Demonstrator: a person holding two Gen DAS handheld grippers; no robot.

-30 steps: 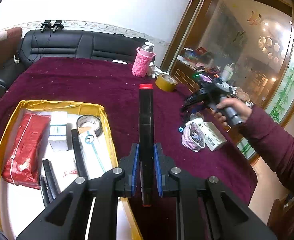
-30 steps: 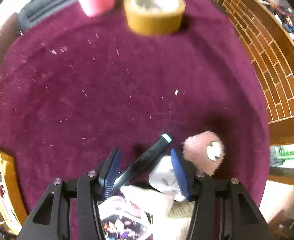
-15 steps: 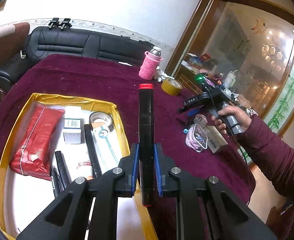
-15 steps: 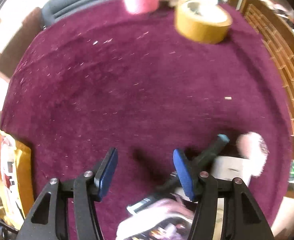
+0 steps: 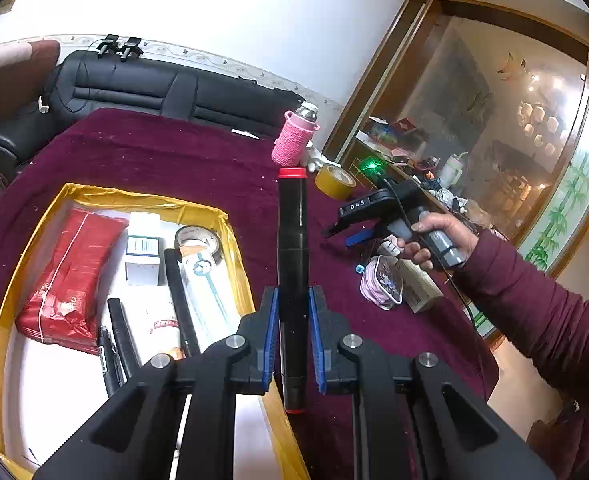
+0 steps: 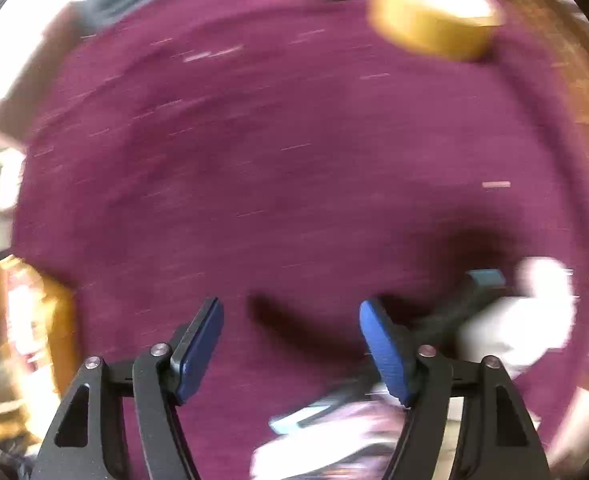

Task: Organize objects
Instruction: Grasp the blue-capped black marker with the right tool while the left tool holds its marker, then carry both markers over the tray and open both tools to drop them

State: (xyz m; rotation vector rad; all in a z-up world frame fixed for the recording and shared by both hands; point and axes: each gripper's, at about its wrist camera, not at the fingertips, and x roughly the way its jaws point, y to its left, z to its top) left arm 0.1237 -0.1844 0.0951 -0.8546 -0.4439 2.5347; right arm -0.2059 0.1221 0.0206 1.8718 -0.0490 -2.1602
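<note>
My left gripper [image 5: 292, 340] is shut on a black marker with red ends [image 5: 291, 264], held upright above the right rim of the yellow-edged tray [image 5: 236, 252]. The tray holds a red pouch [image 5: 70, 276], a small white box [image 5: 143, 252], a tape roll [image 5: 196, 238] and black pens. My right gripper [image 6: 290, 340] is open and empty over bare maroon cloth; it also shows in the left wrist view [image 5: 354, 234]. A black pen with a blue end [image 6: 458, 304], a white box [image 6: 498, 332] and a pink pouch [image 5: 382, 284] lie at its right.
A yellow tape roll [image 5: 334, 182] and a pink-sleeved bottle [image 5: 294, 140] stand at the table's far side. A black sofa [image 5: 134, 92] lies behind the table. A wooden cabinet [image 5: 434, 128] stands to the right. The right wrist view is blurred.
My right gripper has moved left off the black pen and small items, which now lie to its right. My left gripper has pulled back and risen with the marker.
</note>
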